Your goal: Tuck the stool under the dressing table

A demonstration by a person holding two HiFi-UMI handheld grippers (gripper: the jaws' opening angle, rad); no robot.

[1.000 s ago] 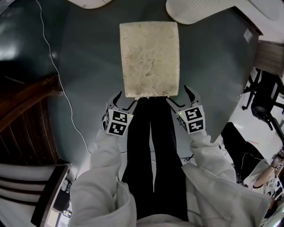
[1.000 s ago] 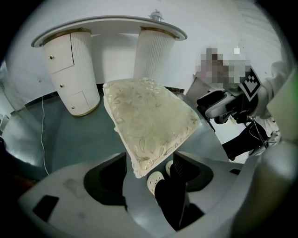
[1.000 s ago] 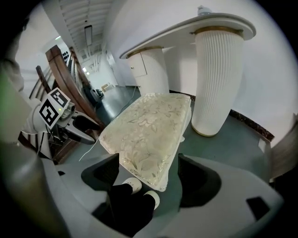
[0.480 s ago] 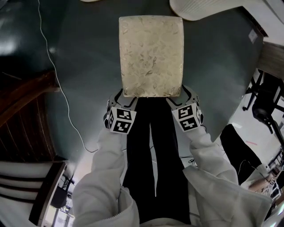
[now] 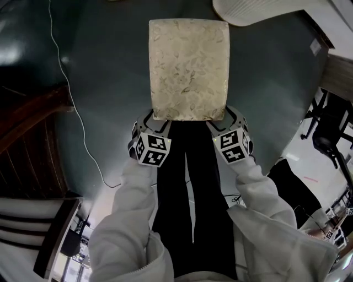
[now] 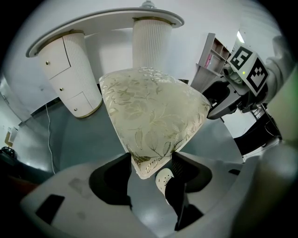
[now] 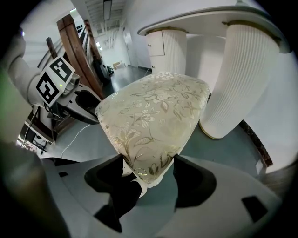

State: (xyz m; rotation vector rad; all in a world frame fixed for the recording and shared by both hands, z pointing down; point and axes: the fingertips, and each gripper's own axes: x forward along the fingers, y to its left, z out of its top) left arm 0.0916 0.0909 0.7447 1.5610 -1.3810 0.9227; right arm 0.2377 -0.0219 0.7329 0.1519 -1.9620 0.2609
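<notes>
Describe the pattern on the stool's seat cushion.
The seat cushion is cream with gold floral print, clearest in the right gripper view.

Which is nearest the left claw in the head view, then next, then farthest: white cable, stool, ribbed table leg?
1. Stool: near corner between the just-closing jaws of the left claw.
2. White cable: floor, left.
3. Ribbed table leg: top right.

The stool stands on the floor, just before the dressing table. A cable lies on the floor to the stool's left.
</notes>
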